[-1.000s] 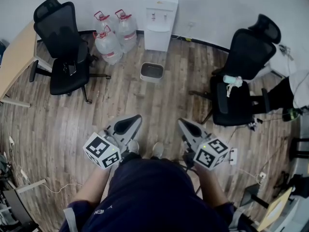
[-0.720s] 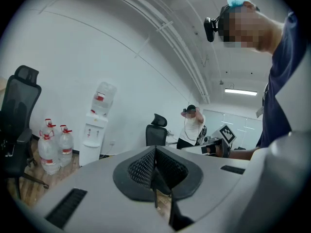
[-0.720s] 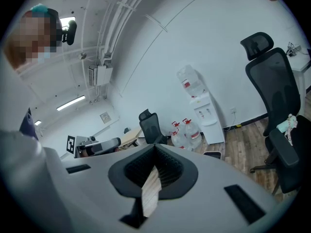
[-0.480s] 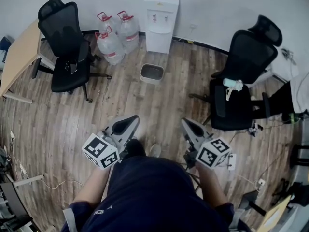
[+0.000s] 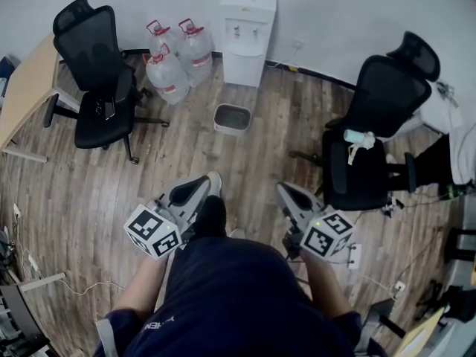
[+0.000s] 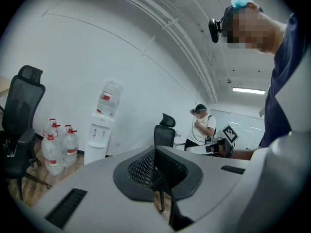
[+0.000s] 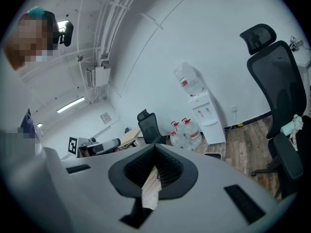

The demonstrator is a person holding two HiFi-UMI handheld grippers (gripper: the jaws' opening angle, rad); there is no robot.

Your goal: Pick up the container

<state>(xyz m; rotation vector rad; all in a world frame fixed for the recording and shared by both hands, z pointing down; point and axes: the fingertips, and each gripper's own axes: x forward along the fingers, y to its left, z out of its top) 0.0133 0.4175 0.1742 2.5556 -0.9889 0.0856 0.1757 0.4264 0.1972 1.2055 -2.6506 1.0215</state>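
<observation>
Two shut grippers out front, nothing pinched in either: left gripper (image 5: 199,188) clamped tight, right gripper (image 5: 286,193) the same.

Moved up a step compared with a second ago, with one foot (image 5: 215,178) now forward beside the left gripper and the grey container (image 5: 233,117) a touch nearer in the head view than before. Still well apart from both sets of jaws though, so reading this as the walk-up, no reach started yet. Container down on the wooden floor (image 5: 253,162), far middle, just in front of the white water dispenser (image 5: 248,28) and to the right of the water jugs (image 5: 172,62).

Plenty of bare floor straight ahead for the approach. Tighter at the sides: black office chair (image 5: 97,73) far left beside the wooden desk (image 5: 26,88), another black office chair (image 5: 372,140) on the right with something pale on the seat. Wall (image 5: 335,13) and dispenser close behind the container, so probably not much room to overshoot. Probably worth opening the jaws before getting down to the rim, given both fully closed right now.
</observation>
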